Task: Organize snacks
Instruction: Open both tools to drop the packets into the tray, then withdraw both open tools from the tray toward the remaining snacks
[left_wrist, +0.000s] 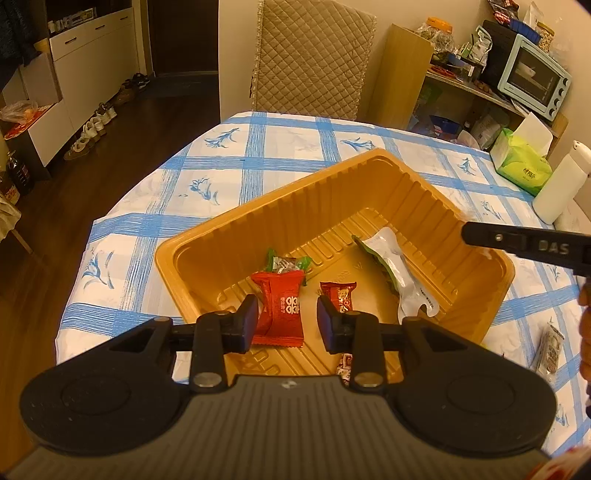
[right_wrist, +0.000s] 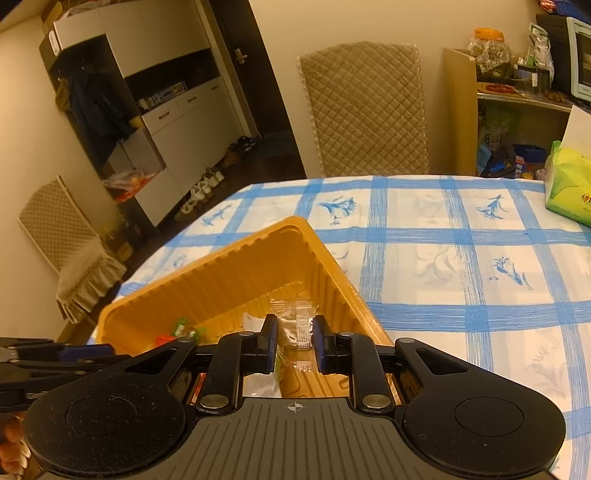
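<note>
An orange plastic tray (left_wrist: 280, 199) sits on the blue-checked tablecloth; it also shows in the right wrist view (right_wrist: 221, 266). Inside lie a red snack packet (left_wrist: 282, 310), a smaller dark red packet (left_wrist: 341, 295), a green-ended candy (left_wrist: 286, 263) and a silver-and-green pouch (left_wrist: 397, 273). My left gripper (left_wrist: 286, 323) is open and empty, low over the tray's near side, above the red packet. My right gripper (right_wrist: 294, 341) hangs over the tray's right part, shut on a clear wrapped snack (right_wrist: 293, 325). One of its fingers (left_wrist: 517, 243) shows in the left wrist view.
A dark wrapped snack (left_wrist: 550, 347) lies on the cloth right of the tray. A green tissue pack (left_wrist: 521, 166) and a white bottle (left_wrist: 561, 184) stand at the table's far right. A quilted chair (left_wrist: 310, 59) is behind the table, a cluttered shelf (left_wrist: 480, 85) beside it.
</note>
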